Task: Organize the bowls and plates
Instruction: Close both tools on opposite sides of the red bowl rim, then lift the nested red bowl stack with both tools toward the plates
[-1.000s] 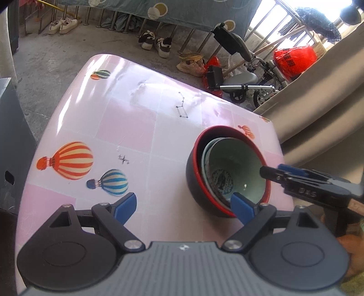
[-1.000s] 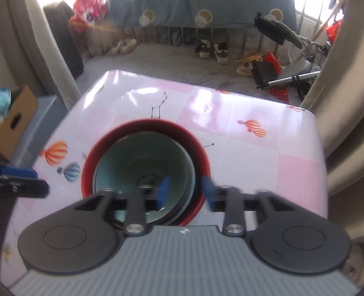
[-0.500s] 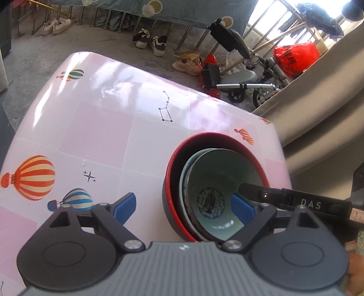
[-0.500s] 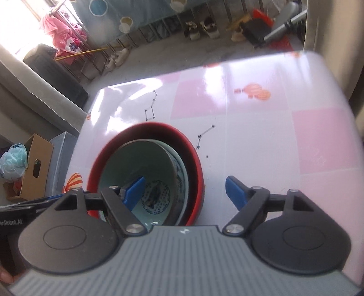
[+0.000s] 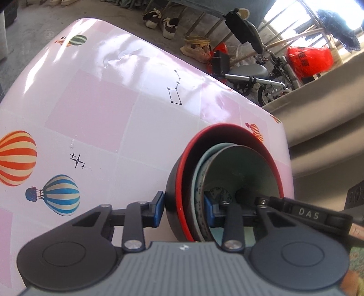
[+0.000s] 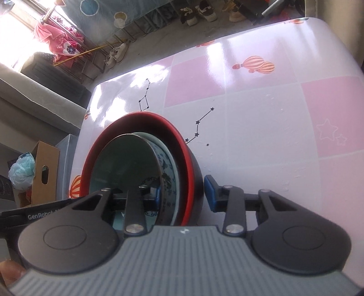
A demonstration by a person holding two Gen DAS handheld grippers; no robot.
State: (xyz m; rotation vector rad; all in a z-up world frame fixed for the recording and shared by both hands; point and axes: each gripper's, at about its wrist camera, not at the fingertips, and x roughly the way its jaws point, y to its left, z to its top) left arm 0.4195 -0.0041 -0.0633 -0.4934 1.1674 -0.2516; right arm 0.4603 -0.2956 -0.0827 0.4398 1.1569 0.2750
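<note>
On the pink balloon-print table stands a black bowl with a red inside, with pale green bowls nested in it. My left gripper straddles the stack's near-left wall, one blue pad outside the black bowl and one inside the green bowl. Its jaws are closing and the pads touch both sides. My right gripper straddles the opposite wall of the black bowl and green bowl the same way, jaws closing, pads in contact. Its finger reaches into the left wrist view.
The stack sits near the table's right edge, beside a beige sofa. Shoes, a small bike and a red bag lie on the floor beyond. A cardboard box stands off the table's left side.
Both grippers came down onto the bowl stack and their jaws narrowed from wide apart to pinching opposite walls. The right gripper also rolled.
</note>
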